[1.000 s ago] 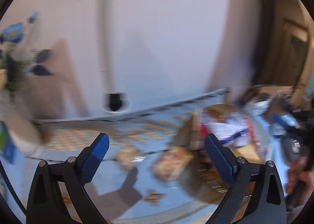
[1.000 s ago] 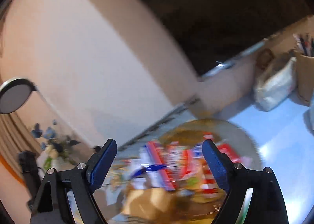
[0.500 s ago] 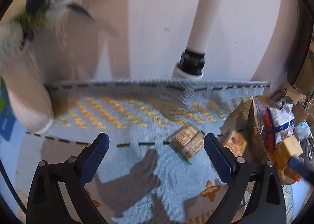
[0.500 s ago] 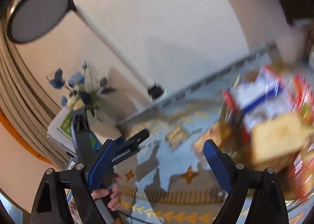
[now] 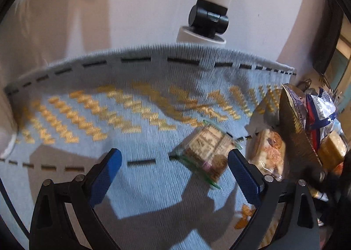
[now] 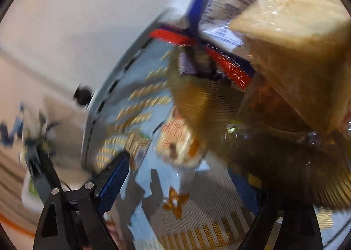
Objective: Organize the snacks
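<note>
Across the left side of my left view lies a light blue woven cloth (image 5: 153, 184) with gold zigzags and a dashed dark border, covering the desk up to a pale wall. My left gripper (image 5: 173, 168) hangs low over it, its blue-padded fingers (image 5: 105, 173) spread wide with nothing between them. Behind the cloth's far edge stands a white post with a black clamp (image 5: 208, 19). Just inside my right-hand finger lies a cracker packet (image 5: 206, 151) in clear wrap with green edges, flat on the cloth and tilted. Right of it sits an orange-printed snack pack (image 5: 269, 151), touching the rim of a gold-rimmed basket (image 5: 294, 131) piled with snacks, among them a white, blue and red bag (image 5: 320, 109).

Over in my right view, blurred by motion, the left finger (image 6: 114, 182) of my right gripper (image 6: 186, 195) shows its blue pad; the other finger is hidden under the basket (image 6: 197, 100), so I cannot tell whether the fingers are spread or pinching. The orange pack (image 6: 179, 144) lies between them on the cloth (image 6: 197, 206), and a tan wrapped block (image 6: 296, 30) fills the upper right
</note>
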Motion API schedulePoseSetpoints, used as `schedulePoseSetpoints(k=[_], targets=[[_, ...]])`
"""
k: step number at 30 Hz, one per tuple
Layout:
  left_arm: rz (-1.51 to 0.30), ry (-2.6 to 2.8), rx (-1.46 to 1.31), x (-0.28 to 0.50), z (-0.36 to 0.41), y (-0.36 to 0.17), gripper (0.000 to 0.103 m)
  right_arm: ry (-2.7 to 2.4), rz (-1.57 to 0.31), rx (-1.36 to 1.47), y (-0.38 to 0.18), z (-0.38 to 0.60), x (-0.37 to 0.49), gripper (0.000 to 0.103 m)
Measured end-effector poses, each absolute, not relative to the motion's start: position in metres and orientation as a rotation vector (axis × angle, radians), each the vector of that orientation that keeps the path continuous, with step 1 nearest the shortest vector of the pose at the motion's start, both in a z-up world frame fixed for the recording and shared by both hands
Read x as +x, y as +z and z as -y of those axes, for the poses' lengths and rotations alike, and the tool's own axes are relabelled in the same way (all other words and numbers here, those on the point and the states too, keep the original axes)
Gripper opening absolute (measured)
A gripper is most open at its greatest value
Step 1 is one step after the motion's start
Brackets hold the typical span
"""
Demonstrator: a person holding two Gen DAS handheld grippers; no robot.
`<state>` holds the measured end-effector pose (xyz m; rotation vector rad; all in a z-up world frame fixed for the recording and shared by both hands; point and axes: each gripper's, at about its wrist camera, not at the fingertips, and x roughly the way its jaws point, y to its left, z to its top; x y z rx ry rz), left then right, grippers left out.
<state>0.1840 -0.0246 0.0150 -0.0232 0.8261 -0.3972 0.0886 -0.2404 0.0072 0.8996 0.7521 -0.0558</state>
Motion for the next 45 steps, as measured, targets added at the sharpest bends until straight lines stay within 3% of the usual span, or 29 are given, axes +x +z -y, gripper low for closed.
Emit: schedulePoseSetpoints(k=[3, 7, 8, 10, 11, 15, 16, 17, 31, 33, 35, 40, 43, 45], targets=[[-0.816, -0.473, -0.024, 0.188, 0.029, 0.016, 0.096, -0.124, -0.705, 0.859, 0.007, 0.235, 0.1, 0.102], [-0.828, -0.471, 0.056, 0.196, 0.042, 0.011, 0.089, -0.174, -0.676, 0.705, 0.007, 0.223, 0.112, 0.103], [-0.818, -0.477, 0.061, 0.196, 0.044, 0.012, 0.083, -0.169, -0.69, 0.7, 0.007, 0.223, 0.115, 0.102], [-0.814, -0.518, 0.075, 0.195, 0.051, 0.013, 0.057, -0.165, -0.715, 0.666, 0.007, 0.22, 0.119, 0.102], [-0.815, -0.548, 0.089, 0.194, 0.055, 0.012, 0.052, -0.168, -0.724, 0.653, 0.008, 0.218, 0.121, 0.102], [-0.795, -0.49, 0.171, 0.186, 0.068, 0.011, 0.049, -0.17, -0.748, 0.615, 0.009, 0.208, 0.126, 0.09], [-0.784, -0.456, 0.21, 0.181, 0.073, 0.01, 0.049, -0.152, -0.749, 0.614, 0.008, 0.207, 0.126, 0.063], [-0.773, -0.426, 0.219, 0.177, 0.074, 0.012, 0.049, -0.128, -0.759, 0.621, 0.007, 0.204, 0.127, 0.056], [-0.802, -0.12, -0.003, 0.144, 0.002, 0.009, 0.049, 0.166, -0.887, 0.6, 0.009, 0.202, 0.078, 0.05], [-0.807, -0.104, -0.03, 0.144, -0.002, 0.006, 0.049, 0.177, -0.903, 0.605, 0.01, 0.205, 0.078, 0.055], [-0.818, -0.089, -0.058, 0.147, -0.005, 0.0, 0.049, 0.221, -0.914, 0.623, 0.009, 0.207, 0.083, 0.079], [-0.84, -0.101, -0.149, 0.154, -0.019, -0.005, 0.051, 0.185, -0.943, 0.426, 0.016, 0.168, 0.105, 0.087], [-0.847, -0.116, -0.121, 0.158, -0.014, -0.005, 0.064, 0.132, -0.957, 0.252, 0.017, 0.143, 0.117, 0.091], [-0.856, -0.109, -0.079, 0.161, -0.001, -0.008, 0.067, 0.121, -0.947, 0.157, 0.012, 0.13, 0.121, 0.102]])
